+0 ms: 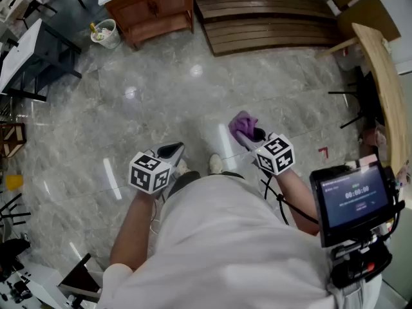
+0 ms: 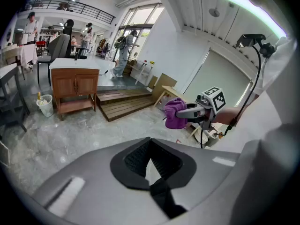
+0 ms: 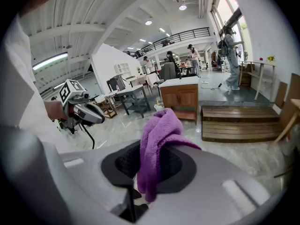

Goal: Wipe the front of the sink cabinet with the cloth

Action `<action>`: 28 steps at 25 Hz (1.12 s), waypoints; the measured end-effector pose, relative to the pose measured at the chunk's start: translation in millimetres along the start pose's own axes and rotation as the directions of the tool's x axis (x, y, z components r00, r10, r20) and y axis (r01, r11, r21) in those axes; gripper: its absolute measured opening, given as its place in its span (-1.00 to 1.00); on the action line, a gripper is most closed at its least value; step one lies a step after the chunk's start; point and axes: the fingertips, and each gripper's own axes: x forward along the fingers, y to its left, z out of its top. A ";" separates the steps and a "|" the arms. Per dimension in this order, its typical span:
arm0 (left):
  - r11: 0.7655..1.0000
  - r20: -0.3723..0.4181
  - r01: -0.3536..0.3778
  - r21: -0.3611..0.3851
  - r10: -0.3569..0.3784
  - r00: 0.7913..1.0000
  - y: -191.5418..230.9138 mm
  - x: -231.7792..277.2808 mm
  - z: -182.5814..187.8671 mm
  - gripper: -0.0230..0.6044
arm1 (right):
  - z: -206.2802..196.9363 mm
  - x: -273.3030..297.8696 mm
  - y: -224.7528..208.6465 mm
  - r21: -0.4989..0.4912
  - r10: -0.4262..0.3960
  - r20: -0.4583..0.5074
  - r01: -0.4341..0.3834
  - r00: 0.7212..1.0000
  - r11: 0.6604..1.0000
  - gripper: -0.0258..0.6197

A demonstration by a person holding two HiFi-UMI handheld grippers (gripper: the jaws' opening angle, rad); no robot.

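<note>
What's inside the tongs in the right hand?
A purple cloth is pinched in the right tongs. One end bunches up beyond them, and the other trails back toward the camera. The stretch squeezed between them is covered, so it can't be seen.

The cloth [image 3: 157,139] is purple and fleecy, bunched into a soft wad. It is clamped between the jaws of the right gripper [image 1: 250,136], its upper folds rising above them and a loose end hanging below. The cabinet [image 1: 154,8] is reddish-brown wood with a white top, two front doors and an open shelf beneath. It stands upright on the grey floor, well apart from the cloth.
</note>
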 end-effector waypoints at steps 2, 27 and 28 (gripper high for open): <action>1.000 0.009 -0.014 -0.012 0.014 1.000 -7.6 4.4 -1.9 -0.91 | -2.6 -5.0 -4.1 -0.020 0.011 0.005 -0.011 1.000 1.000 -0.70; 0.998 -0.012 0.061 0.021 -0.061 0.998 211.0 25.2 126.0 -0.91 | 146.2 176.0 -76.0 0.029 -0.022 -0.044 0.024 0.999 0.999 -0.70; 0.997 -0.022 0.070 0.034 -0.069 0.997 224.8 23.4 131.5 -0.91 | 153.5 187.0 -78.7 0.040 -0.035 -0.043 0.036 0.998 0.999 -0.70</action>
